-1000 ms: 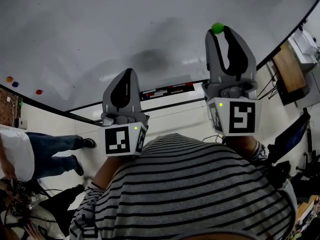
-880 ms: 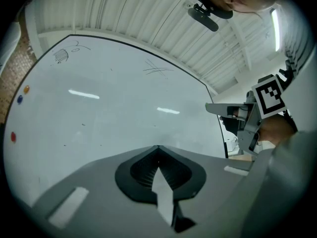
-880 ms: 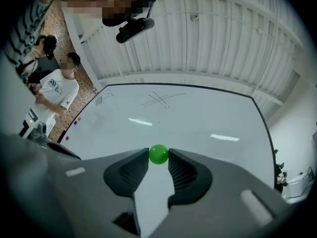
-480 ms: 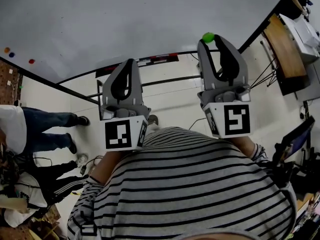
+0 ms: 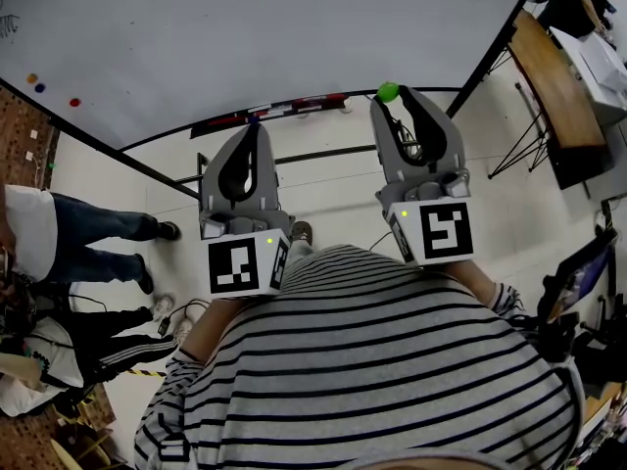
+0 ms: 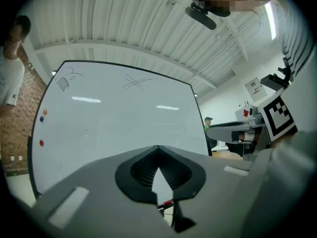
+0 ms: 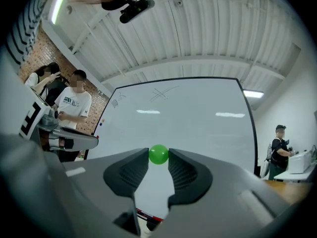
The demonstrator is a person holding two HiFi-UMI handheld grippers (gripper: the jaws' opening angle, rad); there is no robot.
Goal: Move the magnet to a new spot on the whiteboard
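- The right gripper (image 7: 158,156) is clamping the green magnet (image 7: 158,153) between the very tips of its jaws, with a pad pressing on either side of the ball.
- A second ago that magnet was showing over the white face of the whiteboard (image 5: 245,37). Now it is hanging in the air off the board, level with the lower frame in the head view (the whole board is sitting higher and further off than it was).
- The left gripper (image 5: 253,130) is carrying nothing, its jaws clenched tip to tip. It was showing over the board's lower part a second ago, and its tip is now lying level with the marker tray (image 5: 294,106).
- The board is standing almost blank, with faint scribbles showing near its top. Three small magnets, orange (image 5: 32,78), blue (image 5: 40,87) and red (image 5: 74,102), are sitting near its left edge.
- Red and dark pens are lying in the tray along the bottom edge.
- A person in jeans (image 5: 88,238) is standing at the left on the pale floor (image 5: 333,179), beside a brick wall (image 5: 24,135).
- A wooden bench (image 5: 554,86) is standing to the right of the board, and a ribbed ceiling (image 7: 198,29) with strip lights is running overhead.
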